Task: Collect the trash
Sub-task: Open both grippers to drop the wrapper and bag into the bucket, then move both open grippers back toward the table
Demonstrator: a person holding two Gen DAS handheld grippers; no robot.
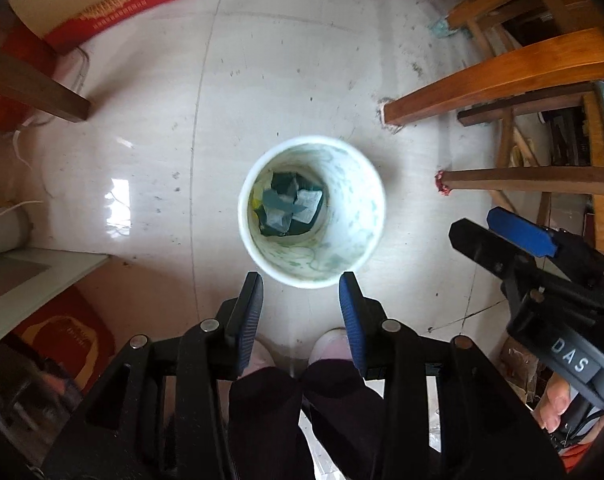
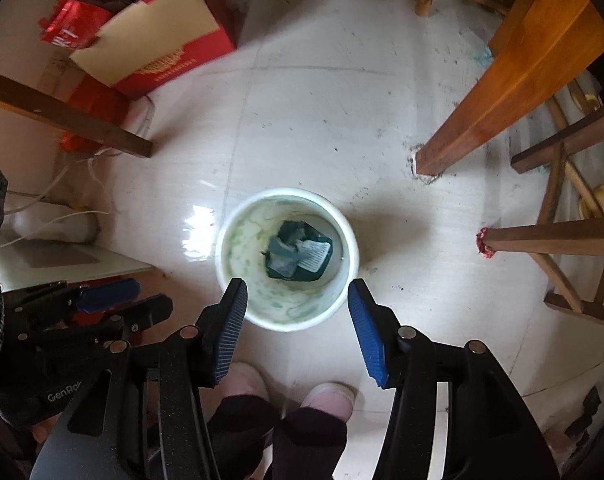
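A lived-in room of a home, seen from above a pale tiled floor (image 2: 322, 100) marked with scuffs and dirt. Wooden chair and table legs (image 2: 514, 80) stand at the right, and a red cardboard gift box (image 2: 170, 48) sits far left. Nearer on the left, white cables (image 2: 62, 216) trail across the floor.

"DAS" on right tool (image 1: 502, 236); "GenRo" on left tool (image 2: 114, 300)

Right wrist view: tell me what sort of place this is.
Probably a lived-in room at home, perhaps a dining area. Wooden chair and table legs stand on a scuffed pale tiled floor, a red cardboard box sits by the wall, and a white trash bin holds wrappers.
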